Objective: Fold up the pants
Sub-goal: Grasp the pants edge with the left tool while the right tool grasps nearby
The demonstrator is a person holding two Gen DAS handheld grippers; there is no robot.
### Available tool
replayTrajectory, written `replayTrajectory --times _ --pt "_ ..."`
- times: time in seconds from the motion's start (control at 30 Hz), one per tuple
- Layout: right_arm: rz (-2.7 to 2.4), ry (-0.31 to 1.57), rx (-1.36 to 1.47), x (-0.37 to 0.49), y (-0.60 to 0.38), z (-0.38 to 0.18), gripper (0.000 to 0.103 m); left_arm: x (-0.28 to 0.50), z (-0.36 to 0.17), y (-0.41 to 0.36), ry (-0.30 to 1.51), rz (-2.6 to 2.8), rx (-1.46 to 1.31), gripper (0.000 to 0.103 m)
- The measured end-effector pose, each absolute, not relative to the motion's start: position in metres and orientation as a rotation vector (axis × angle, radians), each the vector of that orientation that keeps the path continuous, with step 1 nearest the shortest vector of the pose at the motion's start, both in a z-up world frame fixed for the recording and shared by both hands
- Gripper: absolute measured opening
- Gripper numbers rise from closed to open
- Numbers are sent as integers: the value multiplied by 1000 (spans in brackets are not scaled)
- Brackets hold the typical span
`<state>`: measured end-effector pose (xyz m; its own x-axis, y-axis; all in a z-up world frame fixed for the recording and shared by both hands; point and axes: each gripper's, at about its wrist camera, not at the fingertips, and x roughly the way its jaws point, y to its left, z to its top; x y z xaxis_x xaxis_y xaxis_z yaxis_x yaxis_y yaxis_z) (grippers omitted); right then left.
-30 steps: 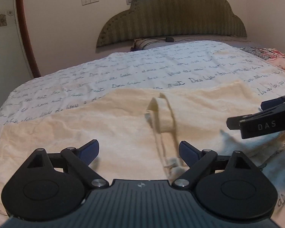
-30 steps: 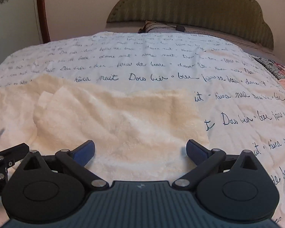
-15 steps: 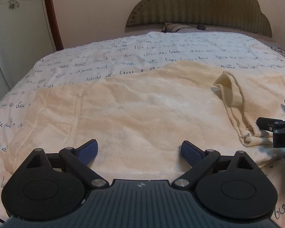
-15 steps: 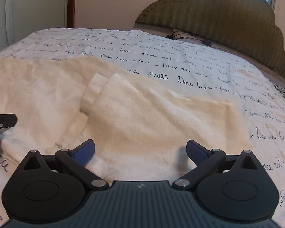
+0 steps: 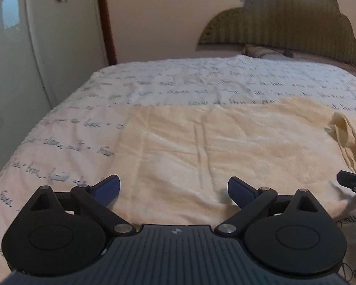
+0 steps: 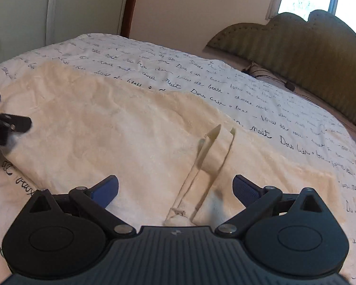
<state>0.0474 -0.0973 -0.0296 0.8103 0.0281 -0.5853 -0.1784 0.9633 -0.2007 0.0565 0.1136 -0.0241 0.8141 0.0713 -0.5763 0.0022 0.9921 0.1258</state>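
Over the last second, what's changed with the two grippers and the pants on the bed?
Both grippers swung left. The left gripper now faces the pants' left end; the right gripper now straddles the raised fold. Neither took hold: both remain open. The pants stayed flat on the bedspread.

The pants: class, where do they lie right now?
The cream pants lie spread flat on the script-printed bedspread, between both open grippers, below the green headboard.

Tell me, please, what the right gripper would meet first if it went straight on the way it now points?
Probably the raised fold of the cream pants, lying directly between the open fingers of the right gripper; depth is uncertain.
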Motion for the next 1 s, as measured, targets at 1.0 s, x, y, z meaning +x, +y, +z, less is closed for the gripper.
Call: replayTrajectory --times 1.0 --pt "311 279 -644 50 108 -31 103 106 -38 258 923 -129 -919 100"
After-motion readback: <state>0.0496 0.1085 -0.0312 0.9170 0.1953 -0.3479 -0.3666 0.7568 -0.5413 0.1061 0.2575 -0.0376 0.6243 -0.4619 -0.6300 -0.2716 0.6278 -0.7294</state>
